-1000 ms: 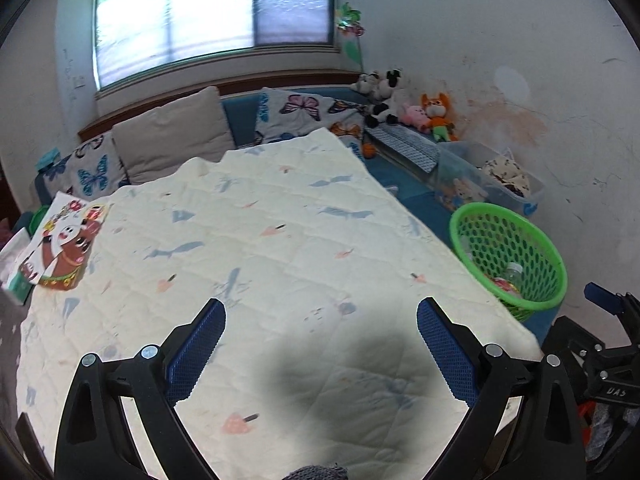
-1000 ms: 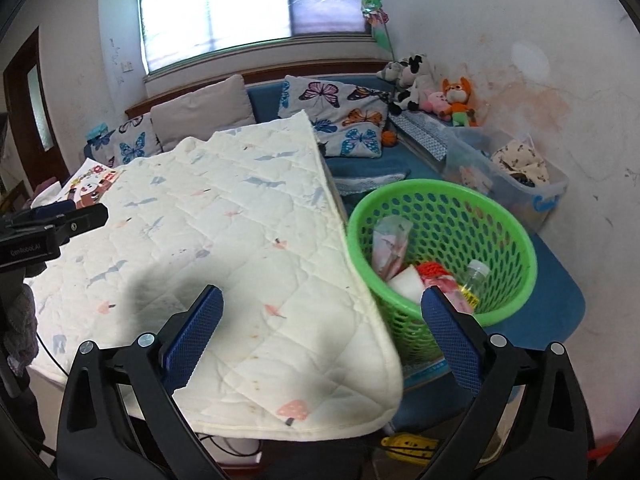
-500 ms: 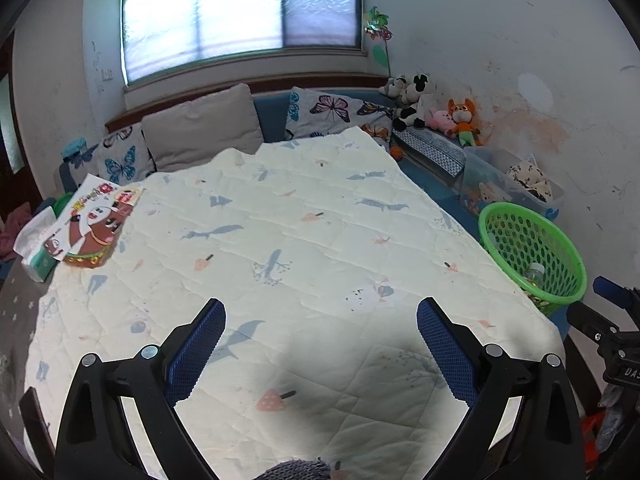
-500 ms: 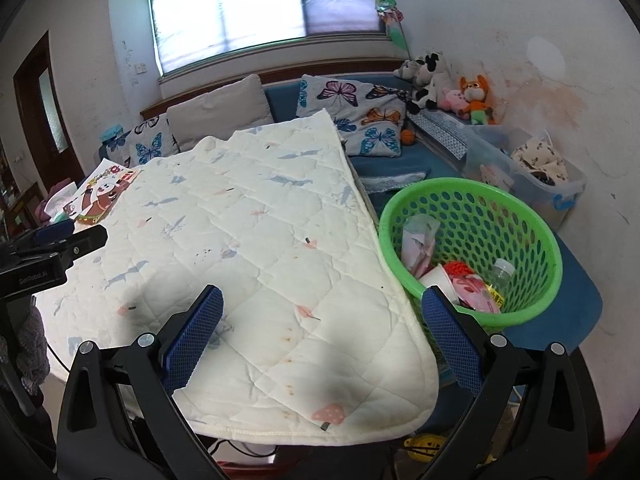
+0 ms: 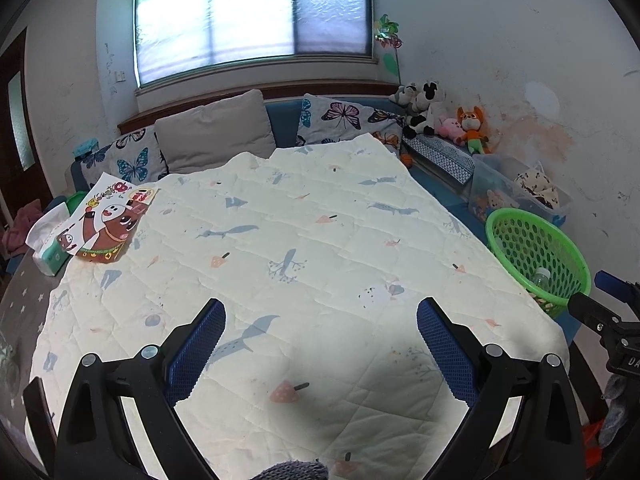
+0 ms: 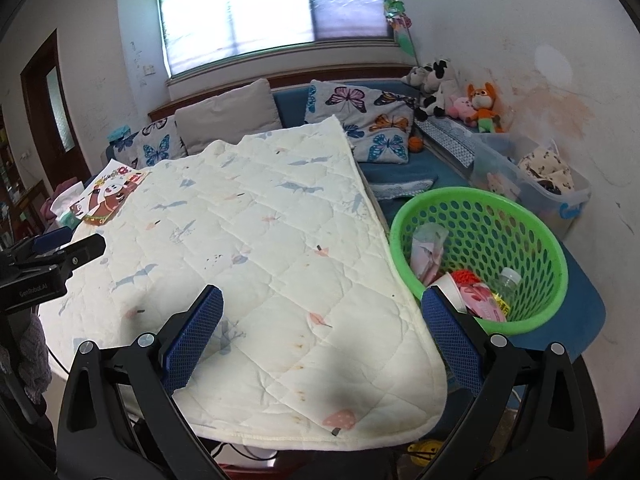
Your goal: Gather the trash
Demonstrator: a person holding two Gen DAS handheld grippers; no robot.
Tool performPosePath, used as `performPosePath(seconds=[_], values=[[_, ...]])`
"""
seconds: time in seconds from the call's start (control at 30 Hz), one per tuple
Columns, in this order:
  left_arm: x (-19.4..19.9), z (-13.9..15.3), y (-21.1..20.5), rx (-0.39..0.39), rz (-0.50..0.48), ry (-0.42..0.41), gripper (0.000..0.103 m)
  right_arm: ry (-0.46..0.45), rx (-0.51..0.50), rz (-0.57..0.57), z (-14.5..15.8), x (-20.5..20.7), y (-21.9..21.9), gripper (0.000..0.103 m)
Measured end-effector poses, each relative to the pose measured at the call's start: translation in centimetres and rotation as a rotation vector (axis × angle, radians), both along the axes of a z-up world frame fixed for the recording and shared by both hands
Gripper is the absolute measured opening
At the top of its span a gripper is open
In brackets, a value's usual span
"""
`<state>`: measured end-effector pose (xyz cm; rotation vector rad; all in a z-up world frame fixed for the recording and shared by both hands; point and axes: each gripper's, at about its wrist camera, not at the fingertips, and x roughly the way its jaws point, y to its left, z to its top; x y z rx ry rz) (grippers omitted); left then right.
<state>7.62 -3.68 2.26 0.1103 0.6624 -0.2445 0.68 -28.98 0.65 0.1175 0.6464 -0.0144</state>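
Observation:
A green plastic basket (image 6: 516, 200) stands on a blue seat to the right of the table and also shows in the left wrist view (image 5: 560, 240). In it lie a clear bottle (image 6: 508, 280), a pink wrapper (image 6: 480, 300), a crumpled packet (image 6: 428, 244) and a red item (image 6: 466, 276). My right gripper (image 6: 322, 320) is open and empty above the quilt's near right corner. My left gripper (image 5: 320, 336) is open and empty above the quilt's near edge. The quilted cream cover (image 5: 300, 220) lies over the table.
A cartoon picture sheet (image 5: 108, 220) and a tissue pack (image 5: 48, 244) lie at the table's far left. Cushions (image 5: 216, 136) line the blue sofa behind. Plush toys (image 5: 440, 116) and a clear storage bin (image 6: 532, 180) stand along the right wall.
Both grippers have drawn back and risen from the table, so more of the quilt and room shows. The basket appears farther right in both views. Both stay open.

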Motion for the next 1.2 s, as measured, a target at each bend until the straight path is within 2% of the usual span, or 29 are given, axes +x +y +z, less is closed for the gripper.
performPosePath(seconds=[1.2], values=[[-0.35, 0.29, 0.09, 0.001, 0.020, -0.006, 0.093, -0.002, 0.015, 0.024, 0.00, 0.38, 0.55, 0.099]])
